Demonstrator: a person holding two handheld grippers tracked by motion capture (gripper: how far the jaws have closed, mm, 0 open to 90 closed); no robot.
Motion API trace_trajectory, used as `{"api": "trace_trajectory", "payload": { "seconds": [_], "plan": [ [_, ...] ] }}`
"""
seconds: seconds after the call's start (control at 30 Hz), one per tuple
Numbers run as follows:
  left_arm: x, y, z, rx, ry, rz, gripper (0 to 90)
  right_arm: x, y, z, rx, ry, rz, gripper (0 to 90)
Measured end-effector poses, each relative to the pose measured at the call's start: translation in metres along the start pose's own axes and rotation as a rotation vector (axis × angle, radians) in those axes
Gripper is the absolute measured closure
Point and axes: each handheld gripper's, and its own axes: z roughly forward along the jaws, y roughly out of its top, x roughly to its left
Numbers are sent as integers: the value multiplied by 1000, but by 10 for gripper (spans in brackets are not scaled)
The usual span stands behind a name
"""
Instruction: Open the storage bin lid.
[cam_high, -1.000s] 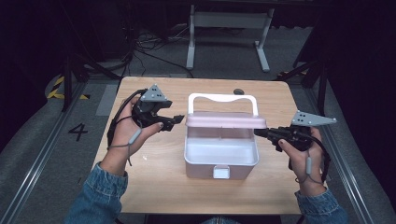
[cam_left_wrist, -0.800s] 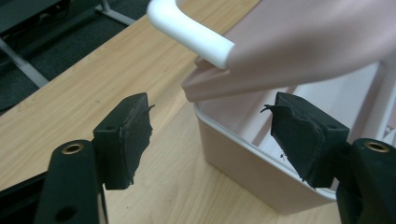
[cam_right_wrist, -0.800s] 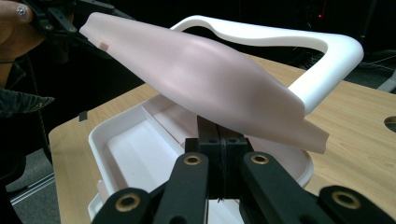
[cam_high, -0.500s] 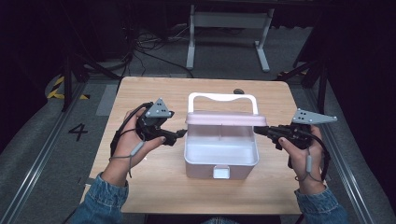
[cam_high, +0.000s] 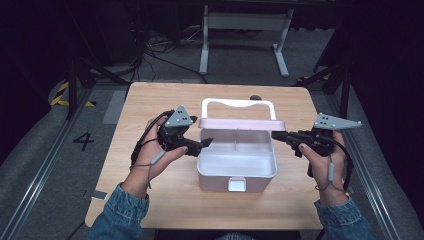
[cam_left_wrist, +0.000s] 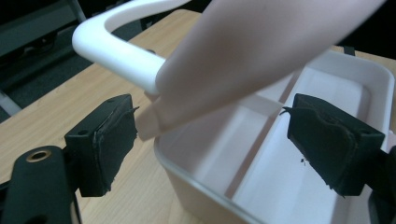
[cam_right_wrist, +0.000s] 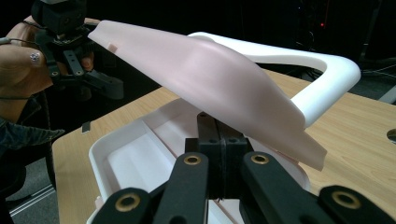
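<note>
Half the box (cam_high: 237, 172) under lid (cam_high: 242, 123)

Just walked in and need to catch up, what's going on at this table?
A person works a white lunch box on a wooden table with two handheld grippers. The right gripper is shut at the box's right rim, under the raised pink lid. The left gripper is open, its jaws either side of the lid's left corner. The box's divided inside looks empty.

Raised lid (cam_high: 242, 123) overhangs box (cam_high: 237, 165); front approach open.
</note>
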Motion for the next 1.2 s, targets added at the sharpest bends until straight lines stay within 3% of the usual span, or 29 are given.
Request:
{"api": "trace_trajectory", "payload": {
  "seconds": [0.27,0.37,0.43,0.5,0.67,1.0,1.2],
  "plan": [
    [0,11,5,-76,11,-18,168,-2,1,-1,-10,10,12,900],
    [1,15,7,-115,19,-19,212,-3,1,-1,-14,14,17,900],
    [1,16,8,-117,23,-16,226,-3,1,-1,-14,15,17,900],
    [1,20,13,-119,30,17,242,-3,1,-2,-12,16,19,900],
    [0,24,21,-114,29,31,291,-4,1,-2,-18,15,18,900],
    [-2,28,27,-99,46,11,427,-6,1,-4,-22,5,21,900],
    [-2,28,27,-111,61,25,500,-6,1,-4,-24,1,14,900]
  ]
}}
